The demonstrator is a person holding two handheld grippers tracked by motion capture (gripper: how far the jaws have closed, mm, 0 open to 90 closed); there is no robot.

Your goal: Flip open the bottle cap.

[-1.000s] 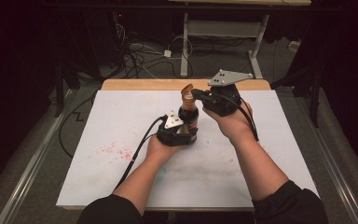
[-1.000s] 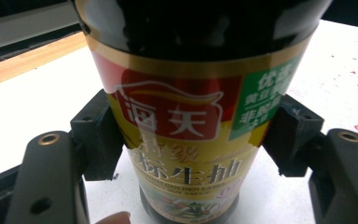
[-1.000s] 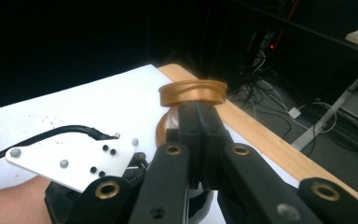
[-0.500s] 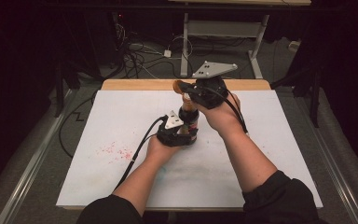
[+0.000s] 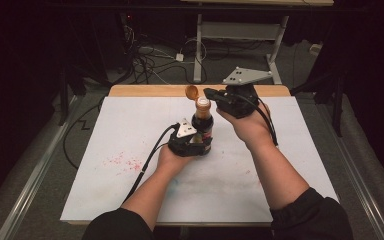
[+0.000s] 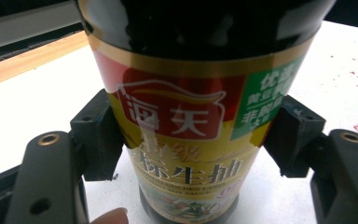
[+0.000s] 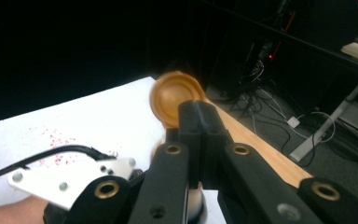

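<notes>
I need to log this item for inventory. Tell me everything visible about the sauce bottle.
The sauce bottle is dark glass or plastic with a red, gold and green label in Chinese characters. It stands upright on the white table cover, clamped at its lower body between the left gripper fingers. Its orange flip cap is swung open, still hinged, exposing the spout.

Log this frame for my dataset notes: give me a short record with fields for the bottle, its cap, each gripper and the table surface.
bottle: dark soy sauce bottle, upright on the table, red and yellow label
cap: orange flip cap, swung open beside the neck
left gripper: left gripper shut on the bottle's lower body
right gripper: right gripper beside the bottle top, jaws together
table: white mat with red specks, wooden edge behind
</notes>
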